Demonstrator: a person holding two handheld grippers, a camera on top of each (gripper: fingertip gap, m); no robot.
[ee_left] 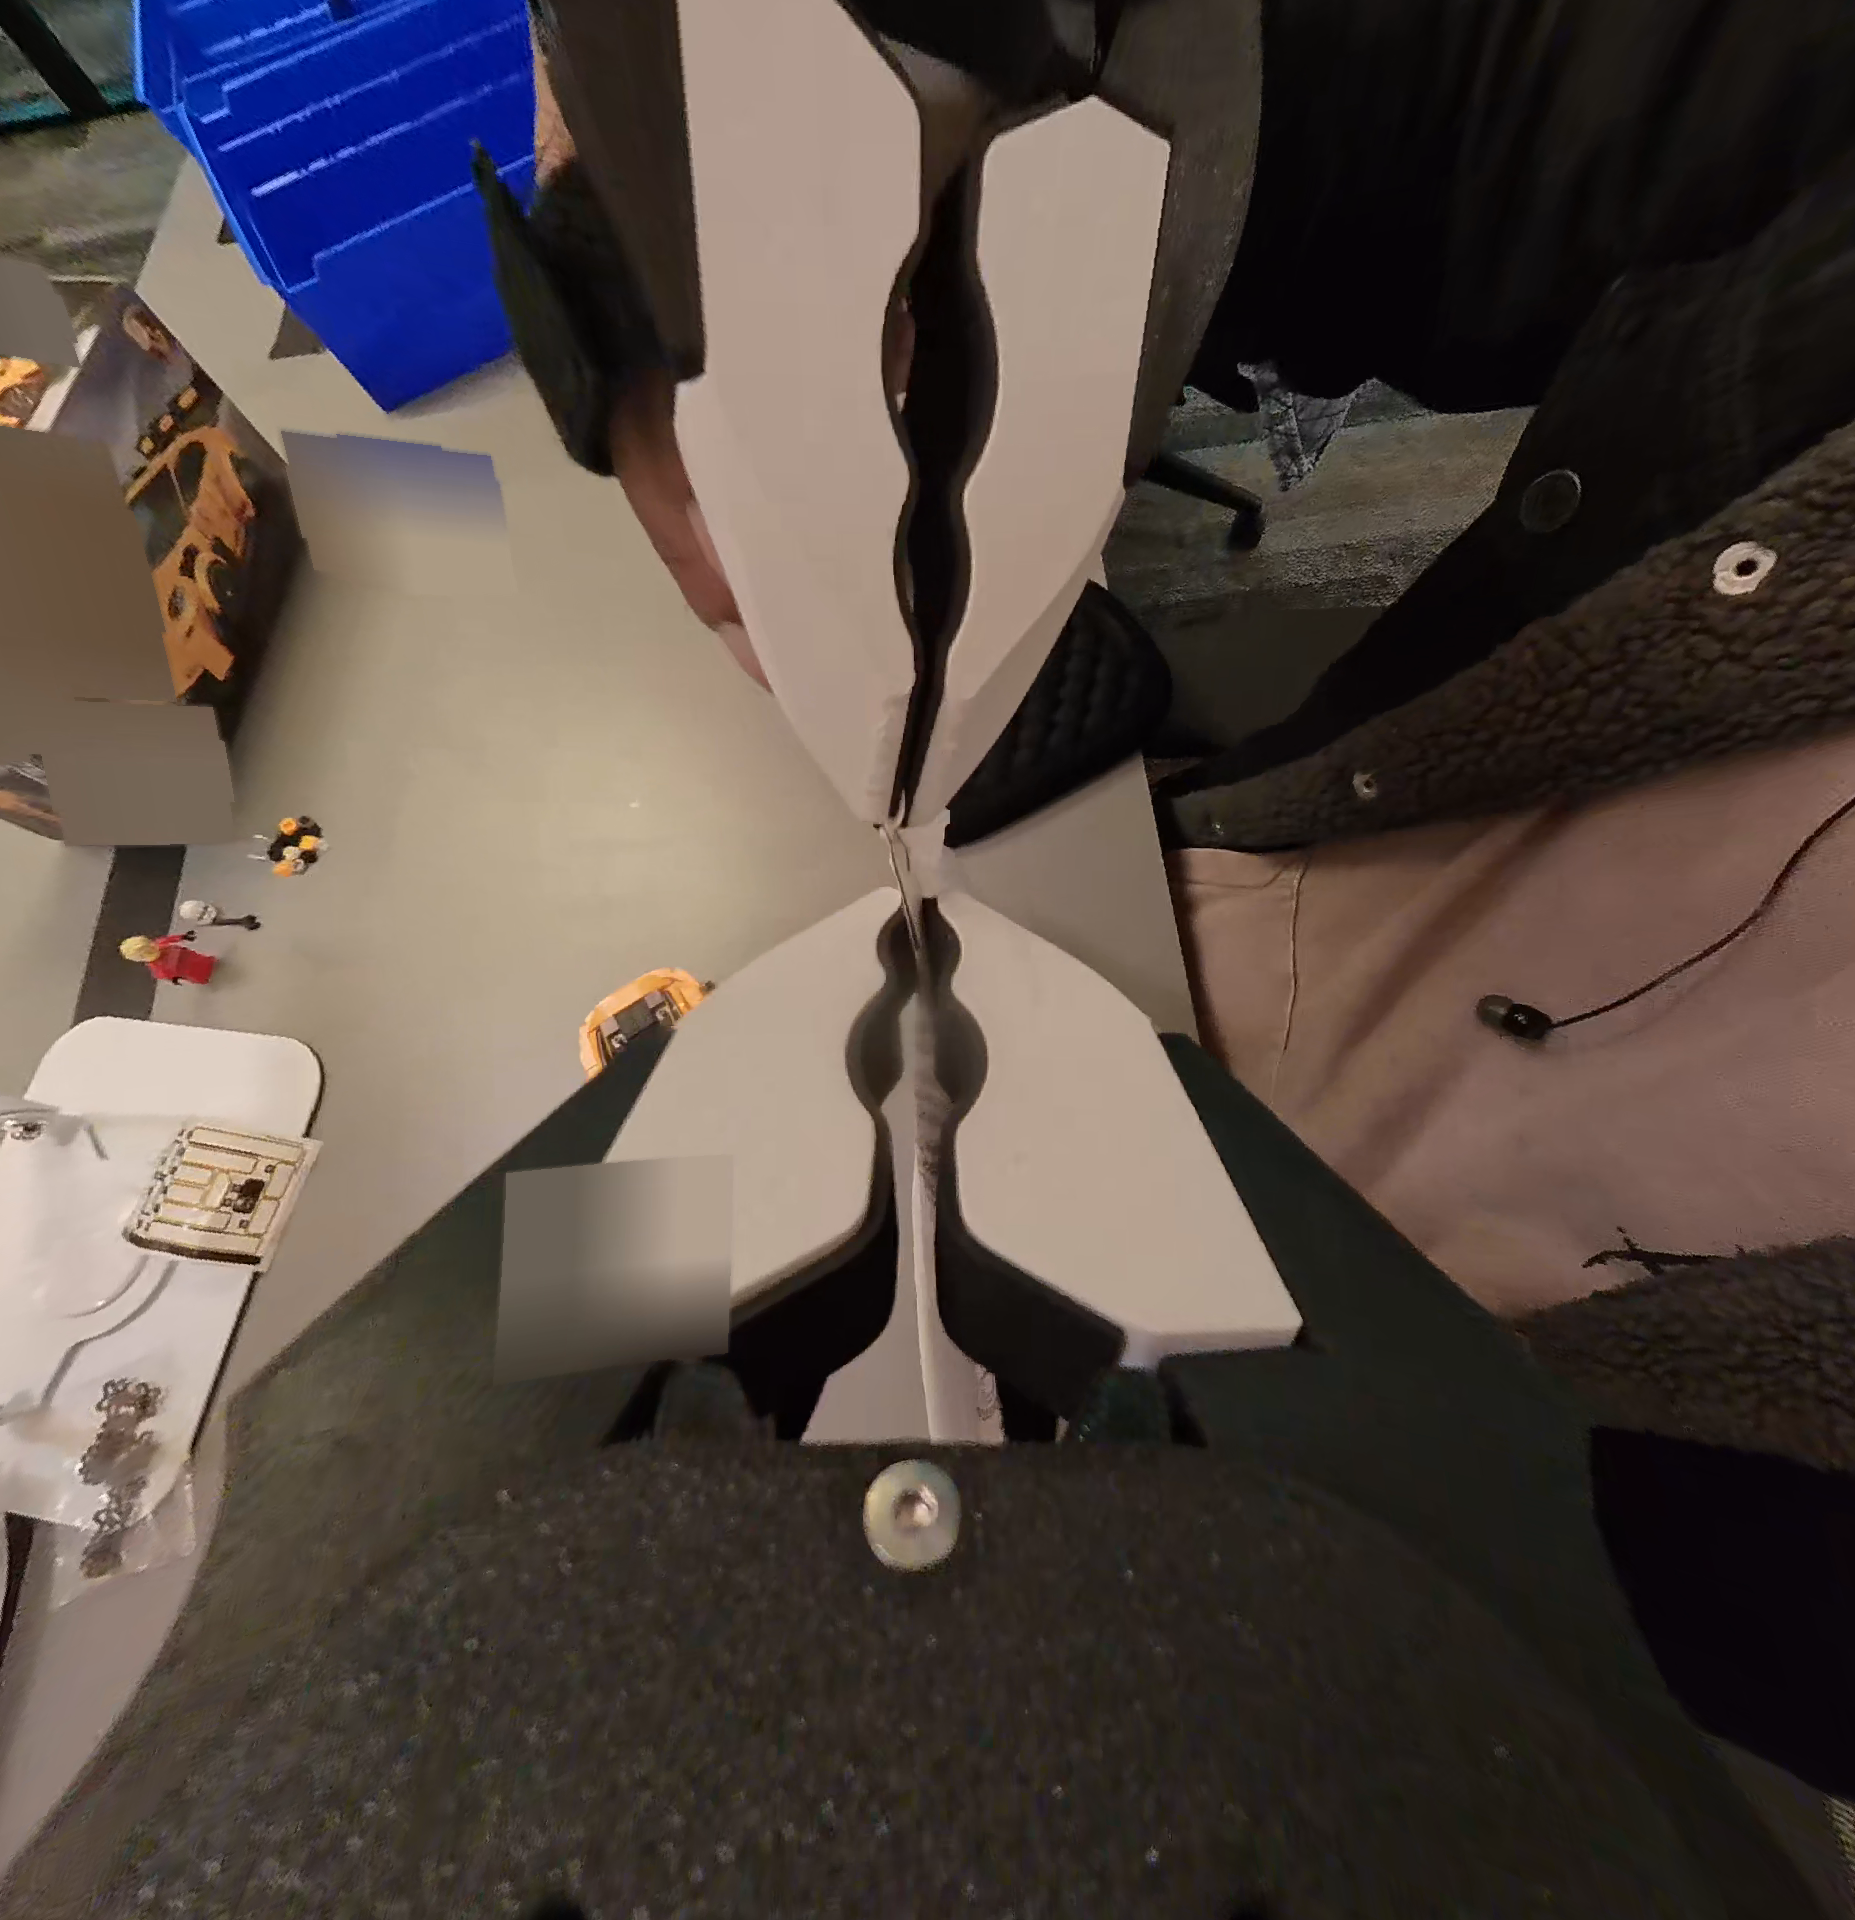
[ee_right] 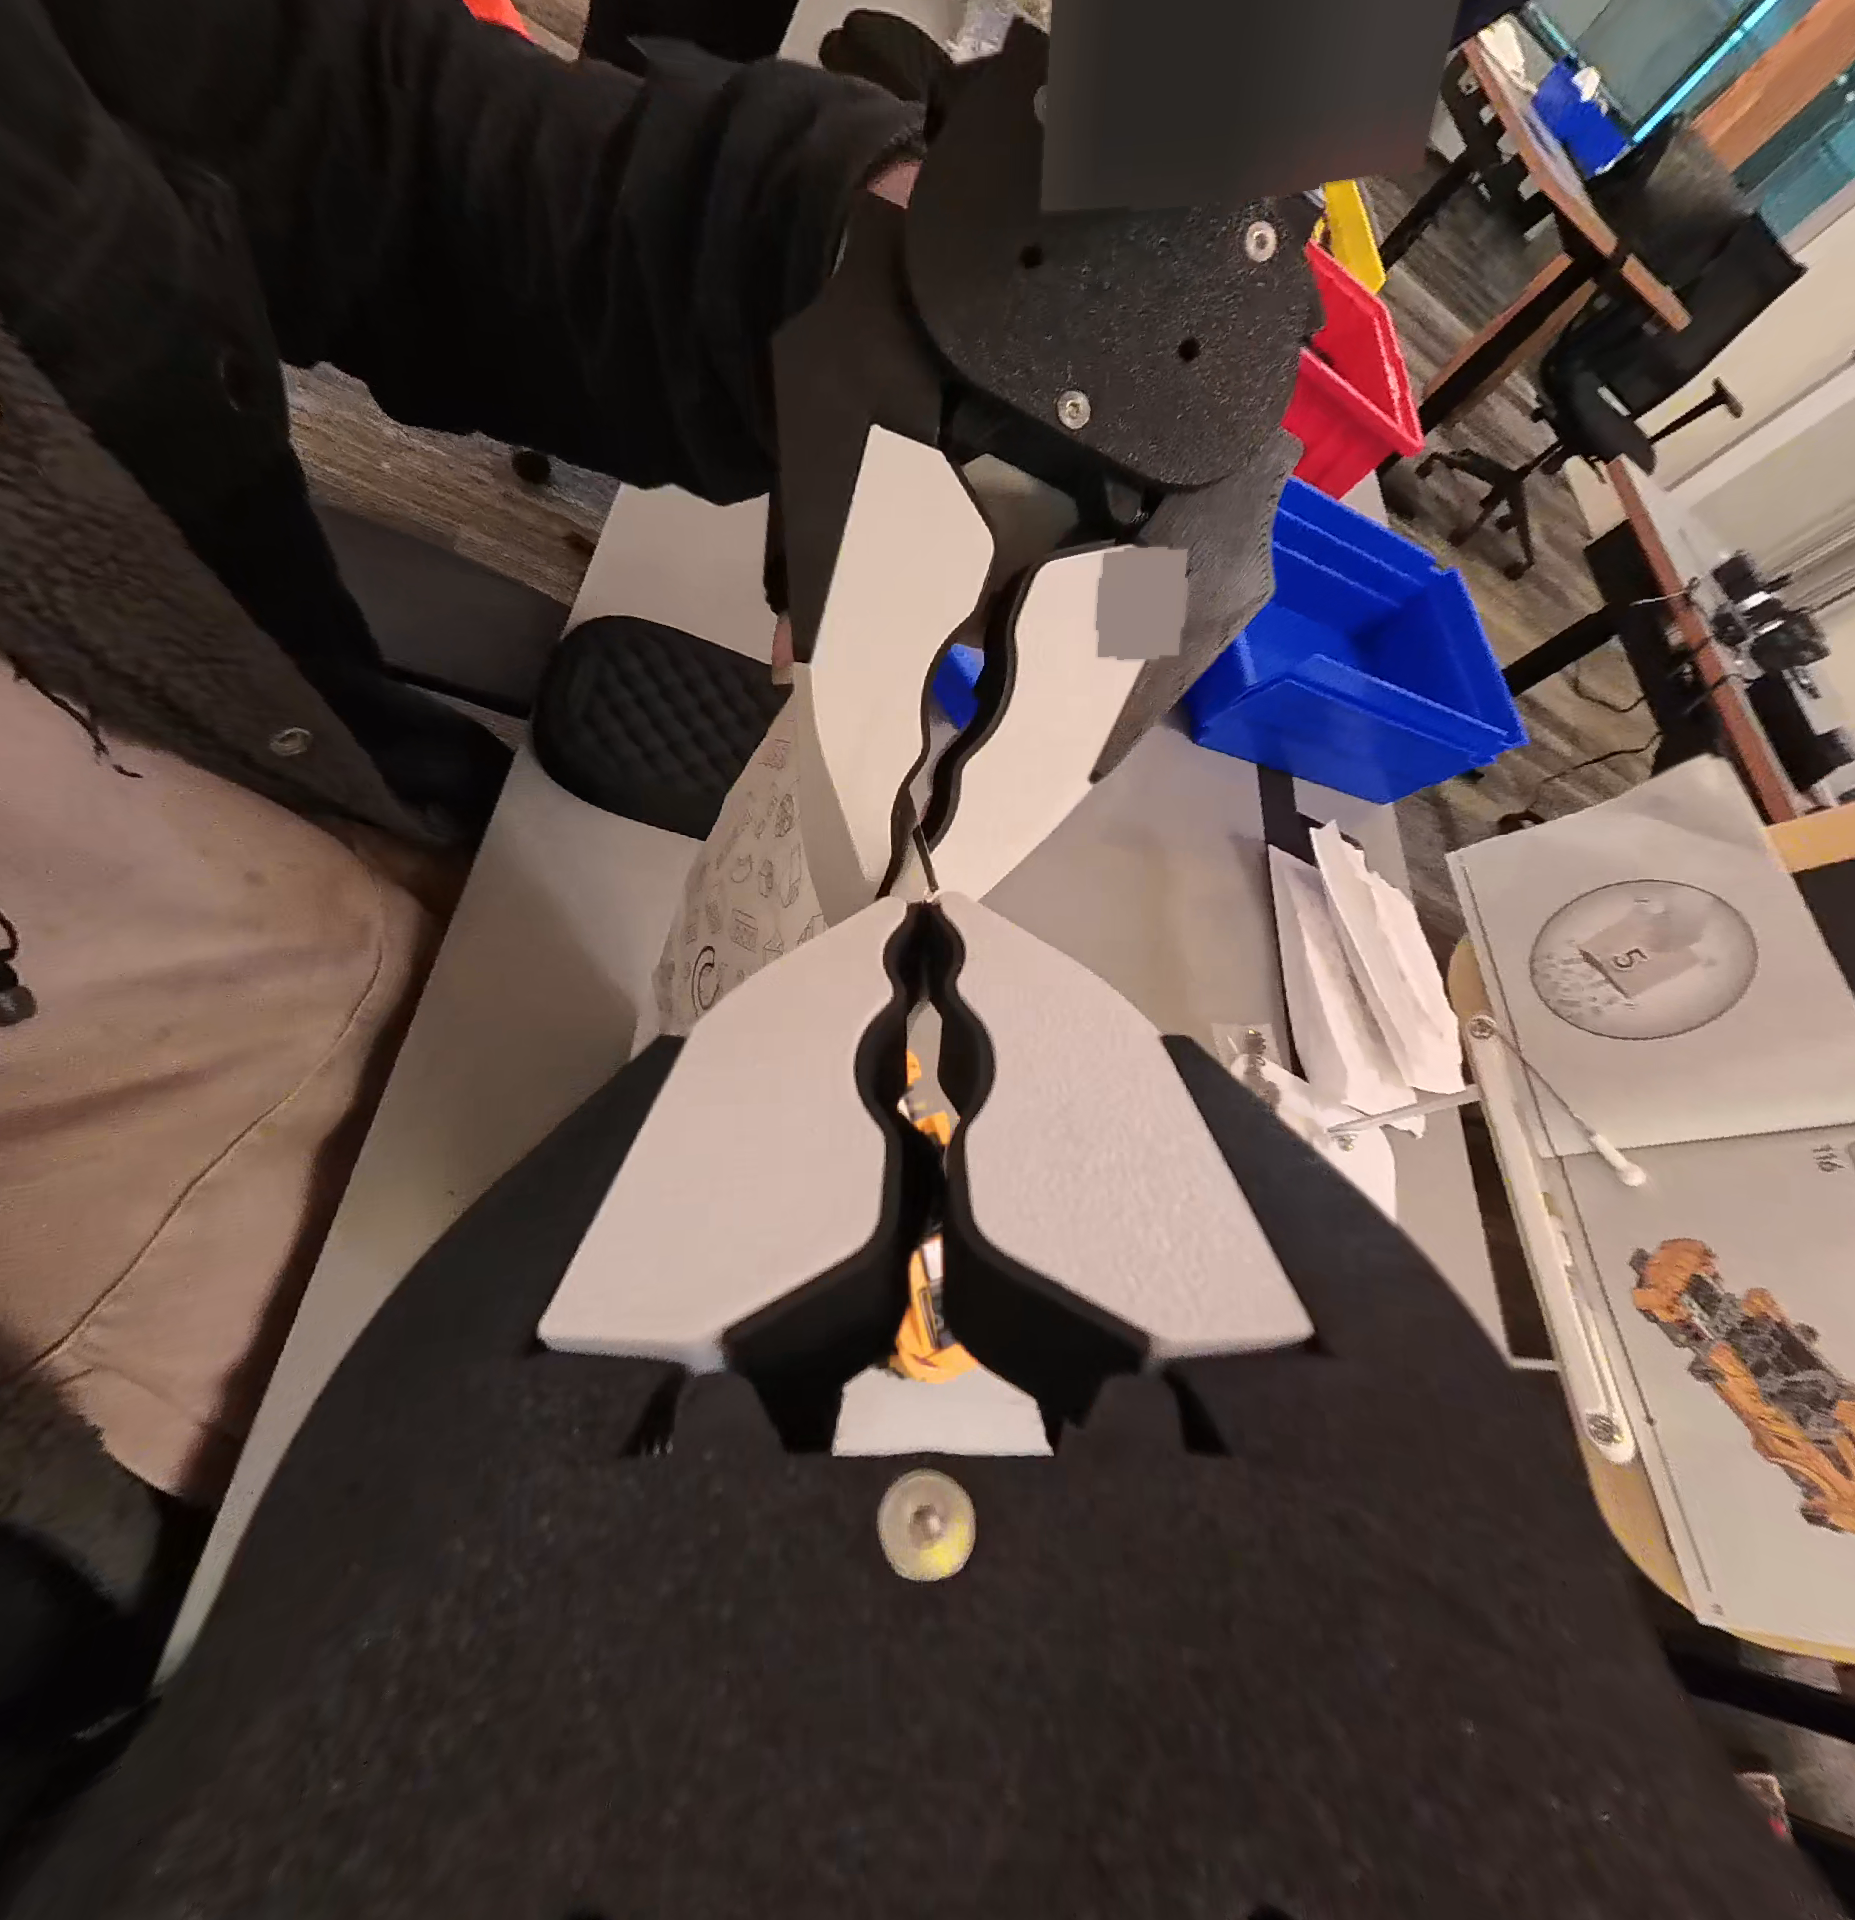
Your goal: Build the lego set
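Note:
My two grippers meet tip to tip above the grey table (ee_left: pixel 507 748). My left gripper (ee_left: pixel 915 904) is shut on a white paper bag printed with small drawings (ee_right: pixel 741 904). The paper runs down between its fingers (ee_left: pixel 925 1143). In the right wrist view the left gripper (ee_right: pixel 907 883) comes in from above, with the bag hanging beside it. My right gripper (ee_right: pixel 928 906) is shut on a thin edge of the same bag and points at the left one. It also shows in the left wrist view (ee_left: pixel 907 821). An orange Lego car (ee_left: pixel 642 1013) stands on the table below.
A blue bin (ee_left: pixel 383 208), the set's box (ee_left: pixel 190 520), a small pile of pieces (ee_left: pixel 297 844) and a minifigure (ee_left: pixel 170 954) are on the left. A white tray (ee_left: pixel 175 1060) holds clear bags. The instruction booklet (ee_right: pixel 1681 1143), torn white bags (ee_right: pixel 1359 987) and a red bin (ee_right: pixel 1354 374) are on the right. A person's coat (ee_left: pixel 1525 1039) is close by.

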